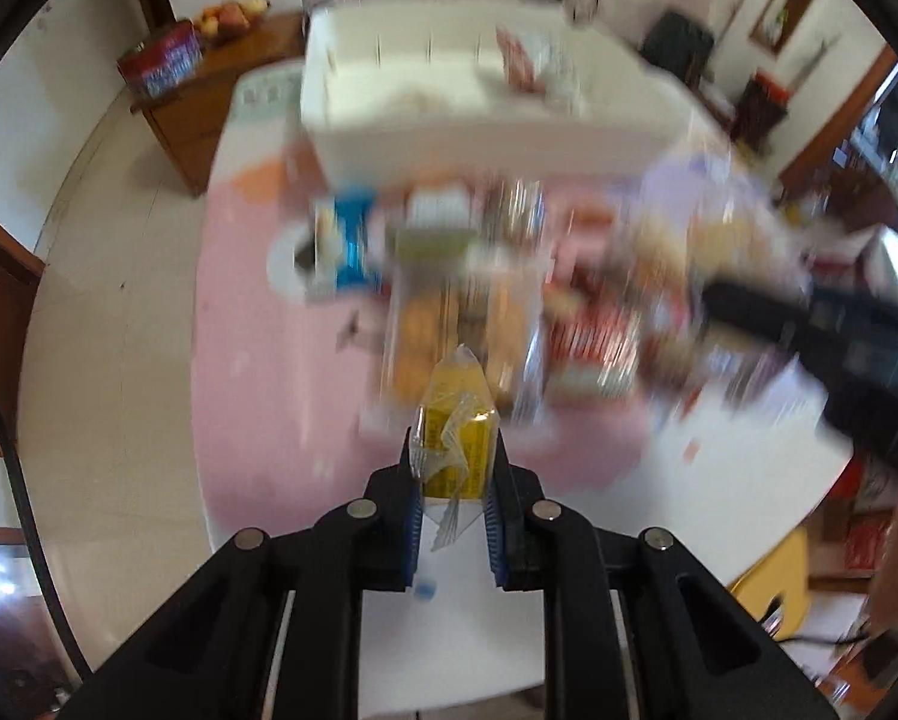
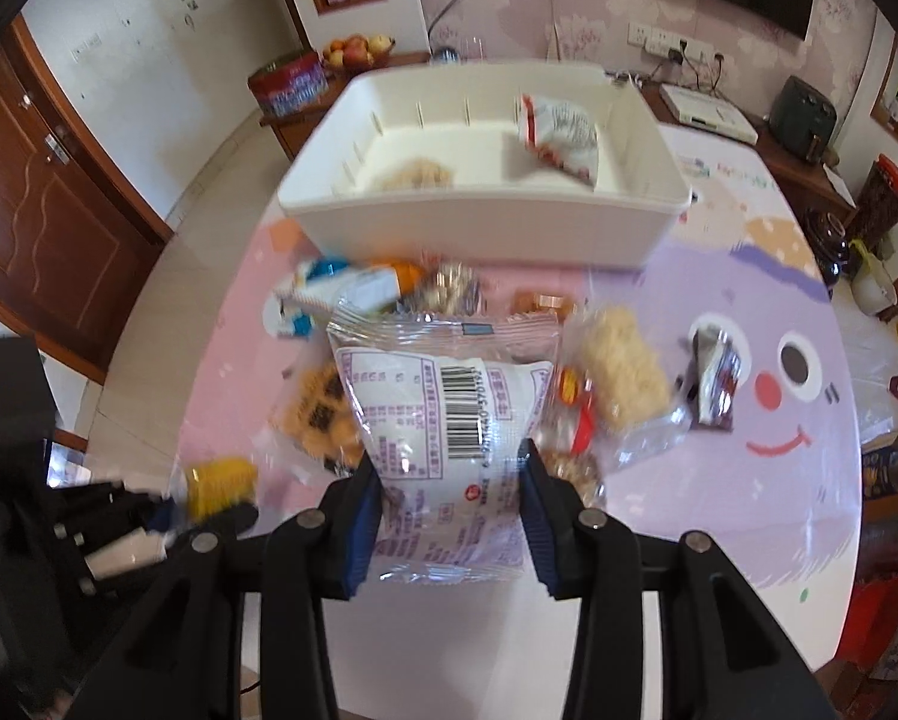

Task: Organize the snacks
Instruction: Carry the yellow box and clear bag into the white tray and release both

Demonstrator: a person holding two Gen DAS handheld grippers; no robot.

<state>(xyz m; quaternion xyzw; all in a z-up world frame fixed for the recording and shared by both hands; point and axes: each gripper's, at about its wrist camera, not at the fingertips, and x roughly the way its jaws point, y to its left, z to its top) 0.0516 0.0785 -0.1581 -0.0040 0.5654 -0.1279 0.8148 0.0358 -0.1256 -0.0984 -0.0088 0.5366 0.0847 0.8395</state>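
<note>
My left gripper (image 1: pixel 454 445) is shut on a small yellow snack packet (image 1: pixel 456 414) in clear wrap, held above the blurred snack pile (image 1: pixel 508 312). The right wrist view shows that gripper (image 2: pixel 209 504) at lower left with the yellow packet (image 2: pixel 221 477). My right gripper (image 2: pixel 449 457) is shut on a white packet with a barcode (image 2: pixel 443 396), lifted over the pile. Beyond stands a white bin (image 2: pixel 478 222) holding a red-and-white bag (image 2: pixel 559 138) and a beige snack (image 2: pixel 419 174). In the left wrist view the right gripper (image 1: pixel 808 330) is a dark blur.
Loose snacks lie on the pink and purple tablecloth (image 2: pixel 766 480): a beige cracker pack (image 2: pixel 622 372), waffle cookies (image 2: pixel 320 414), a blue-and-white pack (image 2: pixel 323 288), a small dark packet (image 2: pixel 715 384). A sideboard with a fruit bowl (image 2: pixel 357 51) and a red tin (image 2: pixel 290 84) stands behind.
</note>
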